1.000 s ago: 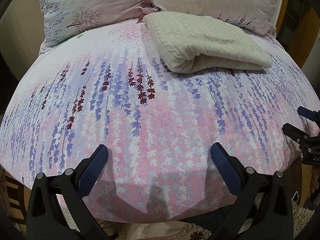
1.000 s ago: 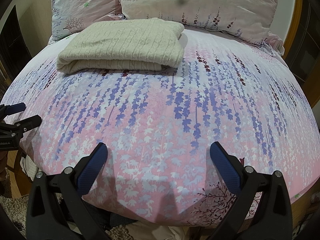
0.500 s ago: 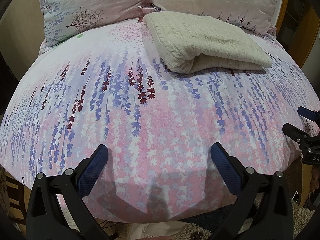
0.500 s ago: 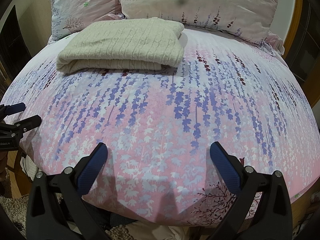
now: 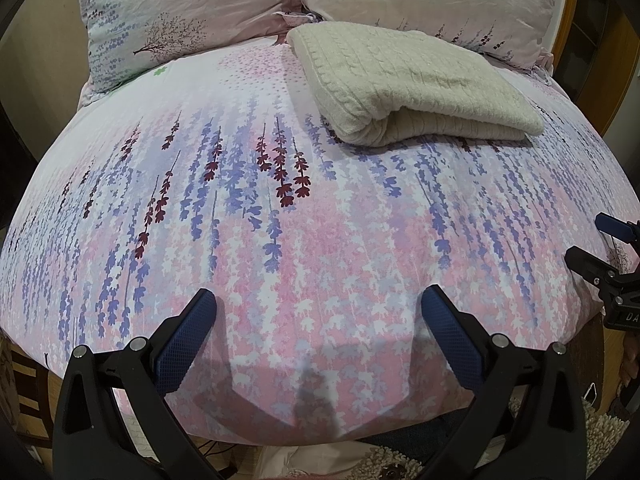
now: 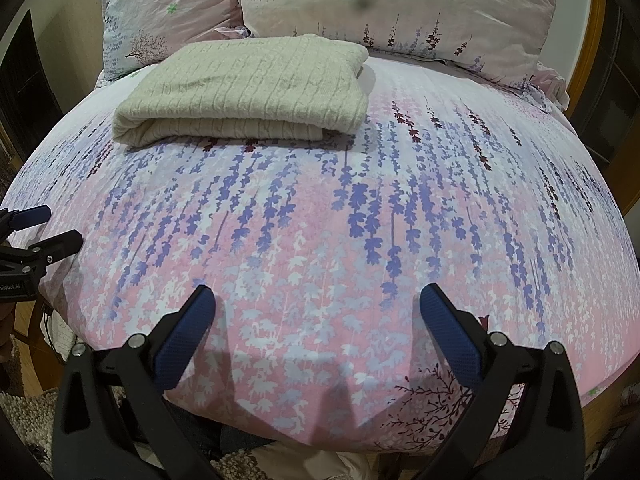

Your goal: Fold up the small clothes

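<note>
A cream cable-knit sweater (image 5: 412, 88) lies folded in a thick rectangle on the far part of the bed, close to the pillows; it also shows in the right wrist view (image 6: 248, 88). My left gripper (image 5: 318, 300) is open and empty over the near edge of the bed, far from the sweater. My right gripper (image 6: 316, 300) is open and empty over the same near edge. Each gripper shows in the other's view, the right gripper (image 5: 600, 246) at the right edge and the left gripper (image 6: 44, 226) at the left edge.
The bed has a pink and purple floral cover (image 5: 280, 220). Two matching pillows (image 5: 180, 16) (image 6: 400, 4) stand at the head. A wooden headboard (image 6: 596, 40) rises at the right. A shaggy rug (image 5: 396, 460) lies on the floor below the near edge.
</note>
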The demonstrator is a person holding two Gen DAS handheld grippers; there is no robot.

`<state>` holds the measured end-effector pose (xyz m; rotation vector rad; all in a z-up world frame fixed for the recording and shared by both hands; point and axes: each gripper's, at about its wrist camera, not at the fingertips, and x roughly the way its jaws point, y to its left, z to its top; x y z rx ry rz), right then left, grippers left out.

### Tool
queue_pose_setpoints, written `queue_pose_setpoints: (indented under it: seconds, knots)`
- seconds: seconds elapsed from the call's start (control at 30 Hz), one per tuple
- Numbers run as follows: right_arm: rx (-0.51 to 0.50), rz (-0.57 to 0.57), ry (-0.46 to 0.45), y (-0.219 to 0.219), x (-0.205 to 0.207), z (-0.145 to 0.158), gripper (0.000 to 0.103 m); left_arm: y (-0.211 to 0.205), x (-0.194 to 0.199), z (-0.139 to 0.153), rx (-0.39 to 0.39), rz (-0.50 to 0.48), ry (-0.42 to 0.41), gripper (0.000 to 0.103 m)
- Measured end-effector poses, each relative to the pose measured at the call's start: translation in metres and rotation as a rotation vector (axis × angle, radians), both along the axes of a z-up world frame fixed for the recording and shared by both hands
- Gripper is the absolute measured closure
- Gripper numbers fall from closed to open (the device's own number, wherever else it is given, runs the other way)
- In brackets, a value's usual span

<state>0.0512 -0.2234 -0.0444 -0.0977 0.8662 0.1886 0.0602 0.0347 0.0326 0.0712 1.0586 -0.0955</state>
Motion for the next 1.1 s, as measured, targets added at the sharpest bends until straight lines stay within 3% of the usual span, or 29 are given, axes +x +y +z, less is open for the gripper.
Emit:
queue_pose_setpoints:
  seconds: [1.1]
  knots:
    - [0.000, 0.002, 0.000, -0.0003, -0.0001, -0.0001, 0.002, 0.0037, -0.0009, -0.0021, -0.001, -0.016, 0.004, 0.001]
